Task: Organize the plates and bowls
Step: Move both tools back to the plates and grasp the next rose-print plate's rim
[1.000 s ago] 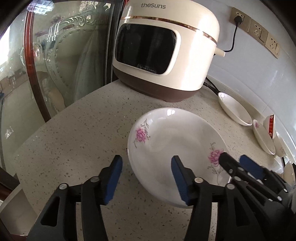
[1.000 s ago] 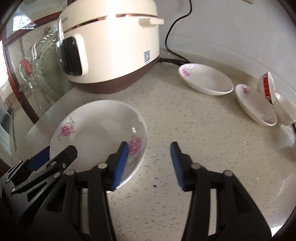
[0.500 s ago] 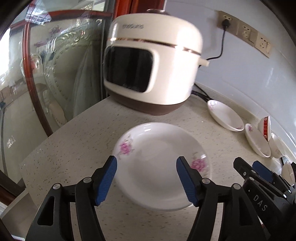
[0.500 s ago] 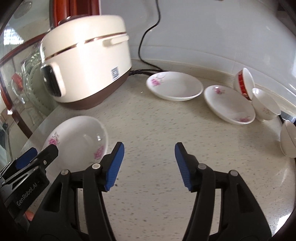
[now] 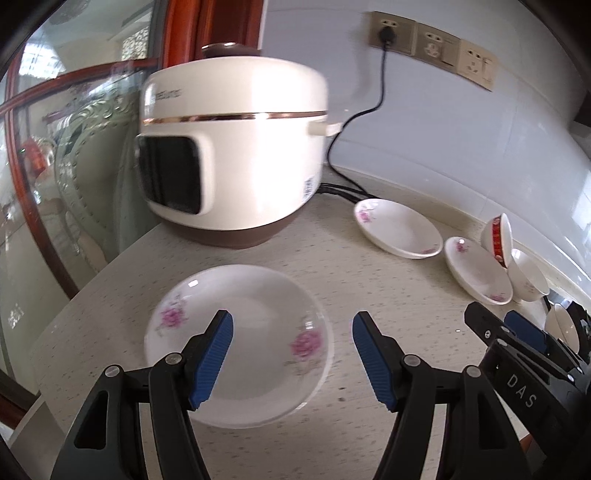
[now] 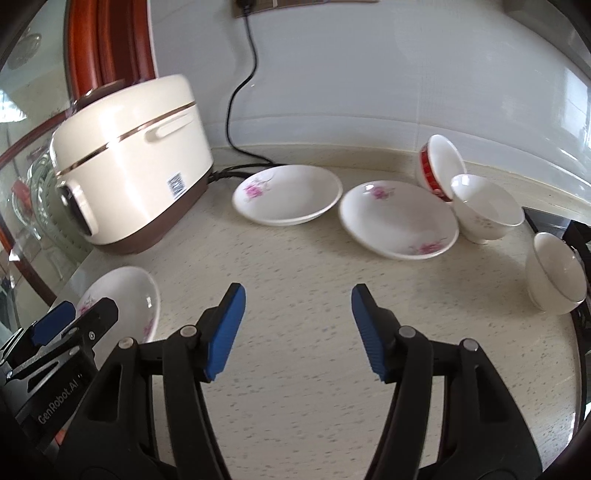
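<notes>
A white plate with pink flowers lies on the speckled counter in front of the rice cooker; it also shows in the right wrist view. My left gripper is open and empty, raised above the plate's right part. My right gripper is open and empty over bare counter. Two more flowered plates lie by the wall. A red-banded bowl leans on its side next to a white bowl. Another white bowl lies tilted at the right.
A cream rice cooker stands at the back left, its black cord running up to a wall socket. A glass partition with a red wooden frame bounds the counter's left edge. A dark hob edge is at the far right.
Both grippers have pulled back, risen and turned right. The flowered plate now lies farther from the fingers, and the plates and bowls by the wall have come into fuller view.
</notes>
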Demonstrator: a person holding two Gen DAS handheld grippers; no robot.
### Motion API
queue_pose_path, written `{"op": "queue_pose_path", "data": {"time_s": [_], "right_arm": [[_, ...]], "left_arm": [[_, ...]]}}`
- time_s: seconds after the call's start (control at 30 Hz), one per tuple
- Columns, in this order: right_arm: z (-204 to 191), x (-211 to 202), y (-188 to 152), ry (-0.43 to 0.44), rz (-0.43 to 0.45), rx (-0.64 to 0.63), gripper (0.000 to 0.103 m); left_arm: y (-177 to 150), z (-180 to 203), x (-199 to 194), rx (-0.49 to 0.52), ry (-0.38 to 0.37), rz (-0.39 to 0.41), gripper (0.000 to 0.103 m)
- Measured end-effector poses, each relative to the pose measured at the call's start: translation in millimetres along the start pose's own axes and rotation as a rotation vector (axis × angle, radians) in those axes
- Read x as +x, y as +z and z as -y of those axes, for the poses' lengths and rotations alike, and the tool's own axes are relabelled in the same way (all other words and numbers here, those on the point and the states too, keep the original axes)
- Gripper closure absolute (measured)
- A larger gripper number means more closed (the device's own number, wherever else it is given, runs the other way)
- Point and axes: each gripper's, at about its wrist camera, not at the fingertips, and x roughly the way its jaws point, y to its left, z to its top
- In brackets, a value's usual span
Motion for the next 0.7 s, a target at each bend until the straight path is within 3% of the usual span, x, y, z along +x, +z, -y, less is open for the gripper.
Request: {"op": "queue_pose_path", "data": {"time_s": [0.7], "right_arm": [[76, 8, 26, -0.068, 0.025, 0.110, 0.035]], "left_arm": [[32, 83, 24, 0.093, -0.092, 0.012, 0.034]]}}
